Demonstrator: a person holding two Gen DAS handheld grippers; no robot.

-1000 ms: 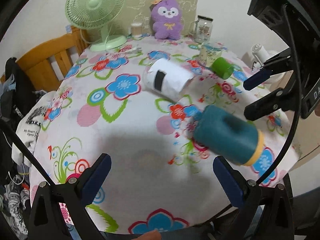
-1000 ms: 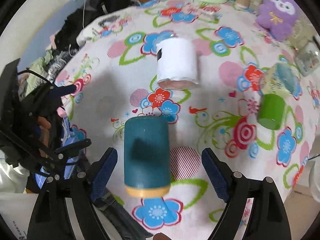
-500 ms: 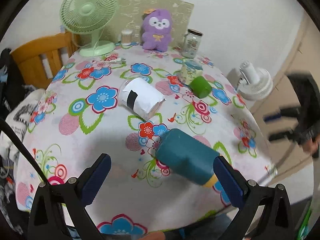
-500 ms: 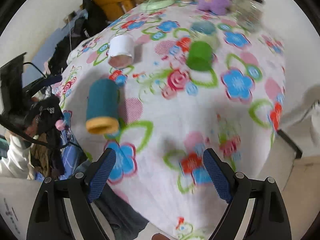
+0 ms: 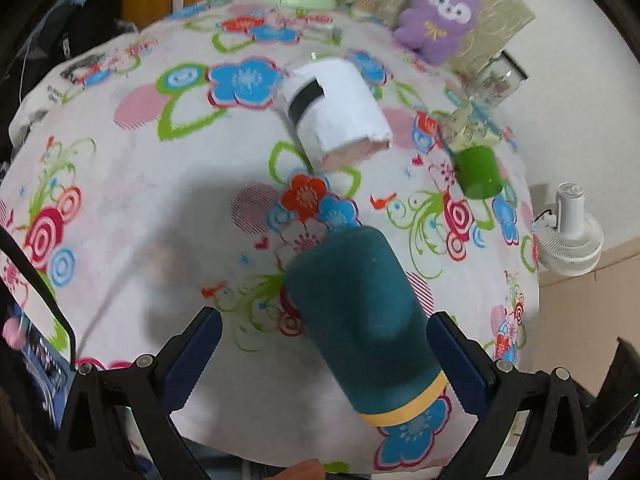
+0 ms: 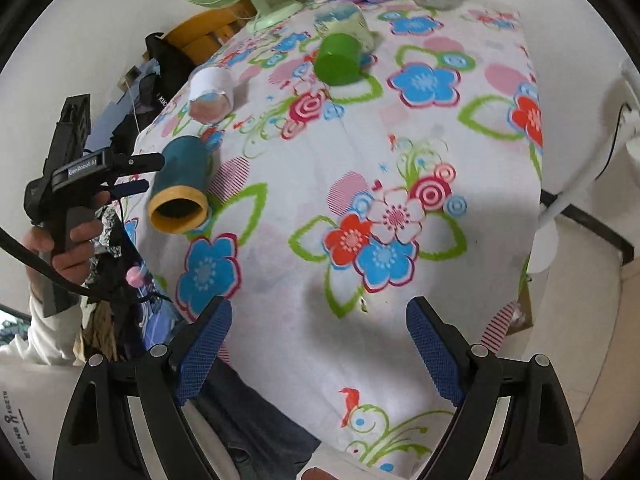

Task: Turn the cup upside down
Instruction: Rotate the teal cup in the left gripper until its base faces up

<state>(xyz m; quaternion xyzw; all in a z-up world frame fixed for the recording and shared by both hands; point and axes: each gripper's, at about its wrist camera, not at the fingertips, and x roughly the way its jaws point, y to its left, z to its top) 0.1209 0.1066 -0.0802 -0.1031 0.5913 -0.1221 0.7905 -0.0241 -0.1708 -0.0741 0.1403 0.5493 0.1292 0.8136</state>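
Here the teal cup is found lying on its side at the near edge of the flowered tabletop, yellow-rimmed mouth toward the person, between the wide-open left tongs. It should be gripped across the mid-body, squarely, before being lifted and turned mouth-down. The right tongs are held wide and empty, well apart from the cup.

I see bare flowered tablecloth ahead of my right gripper. The teal yellow-rimmed cup fills the gap between my left gripper's fingers, with the white paper-wrapped cup lying beyond
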